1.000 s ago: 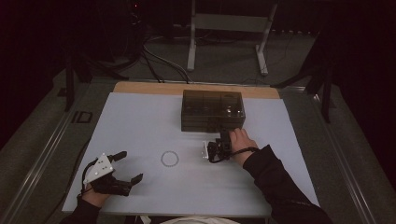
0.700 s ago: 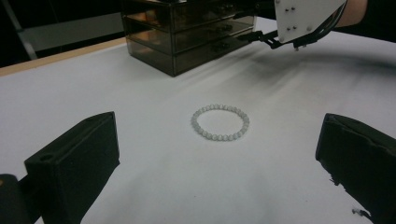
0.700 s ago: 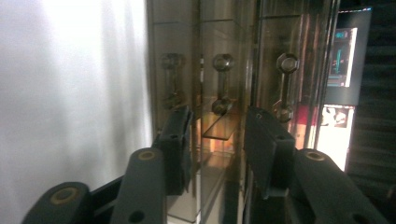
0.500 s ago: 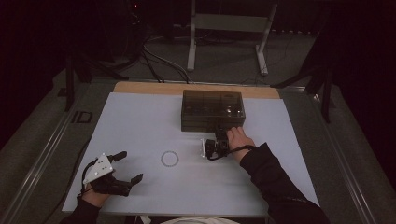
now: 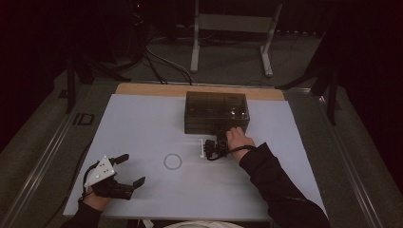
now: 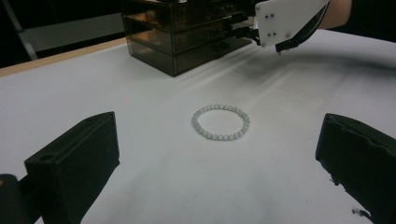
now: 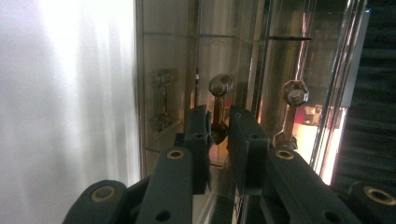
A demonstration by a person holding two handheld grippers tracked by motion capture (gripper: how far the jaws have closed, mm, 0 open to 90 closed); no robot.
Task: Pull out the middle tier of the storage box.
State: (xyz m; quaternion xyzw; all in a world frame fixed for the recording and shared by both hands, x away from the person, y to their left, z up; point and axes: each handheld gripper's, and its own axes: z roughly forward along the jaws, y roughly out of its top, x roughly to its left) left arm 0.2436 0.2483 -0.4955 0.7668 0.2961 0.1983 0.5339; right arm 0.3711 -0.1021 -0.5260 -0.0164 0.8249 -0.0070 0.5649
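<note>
On the white table, the right tongs have just been closing around the drawer handle; left tongs gape.

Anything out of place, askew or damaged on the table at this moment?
Nothing stands out. The bead bracelet lies flat and whole on the table, the drawer box sits square, and the right gripper, jaws just closing, has the middle drawer handle between them.
</note>
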